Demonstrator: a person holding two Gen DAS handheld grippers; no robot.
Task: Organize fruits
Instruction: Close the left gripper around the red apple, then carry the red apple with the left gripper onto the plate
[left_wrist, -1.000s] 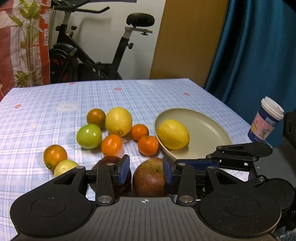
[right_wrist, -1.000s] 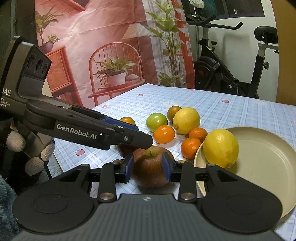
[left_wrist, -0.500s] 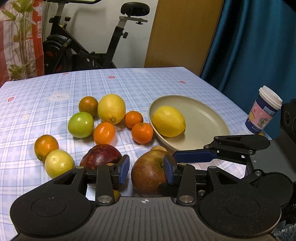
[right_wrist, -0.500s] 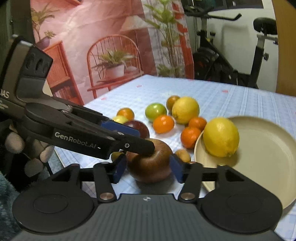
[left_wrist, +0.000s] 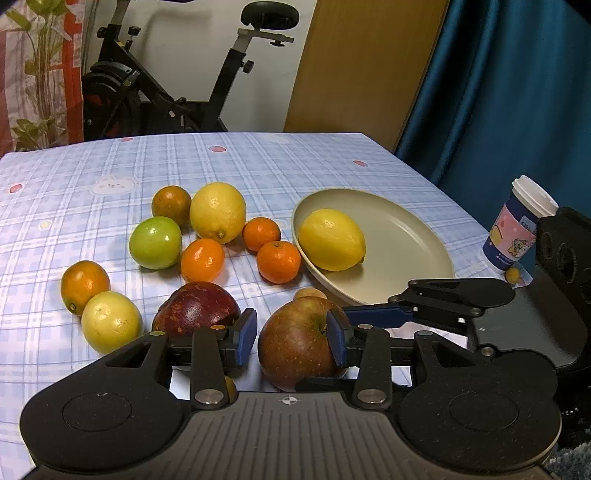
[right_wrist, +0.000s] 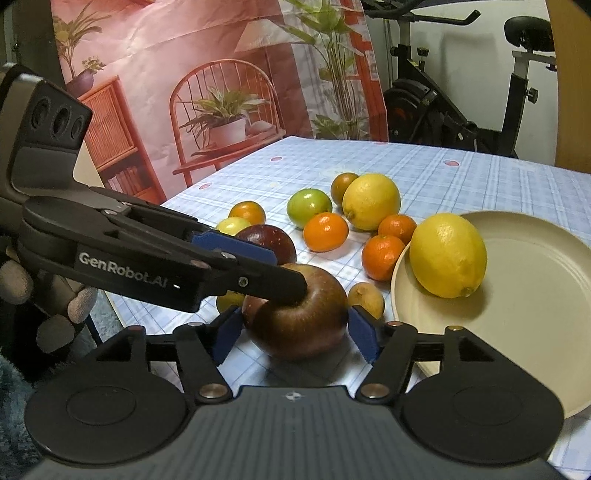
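A brownish-red apple (left_wrist: 295, 341) (right_wrist: 295, 321) rests on the checked tablecloth at the table's near edge. My right gripper (right_wrist: 295, 328) is open, its blue pads standing just off the apple's two sides. My left gripper (left_wrist: 291, 338) is open; its right pad touches the apple's top, its left pad is apart from it. A beige plate (left_wrist: 402, 236) (right_wrist: 535, 302) holds one lemon (left_wrist: 331, 239) (right_wrist: 447, 254). A dark red apple (left_wrist: 195, 308) (right_wrist: 267, 242) lies left of the brown one.
Loose on the cloth: a second lemon (left_wrist: 218, 212), a green fruit (left_wrist: 155, 243), several oranges such as one mandarin (left_wrist: 279, 262), a pale yellow fruit (left_wrist: 110, 321) and a small brown fruit (right_wrist: 365, 301). A paper cup (left_wrist: 517, 229) stands at the right edge. An exercise bike (left_wrist: 177, 92) is behind.
The right gripper's jaws have opened wider and let the brown apple rest on the cloth. The left gripper drew back a little and its right pad now sits at the apple's top.
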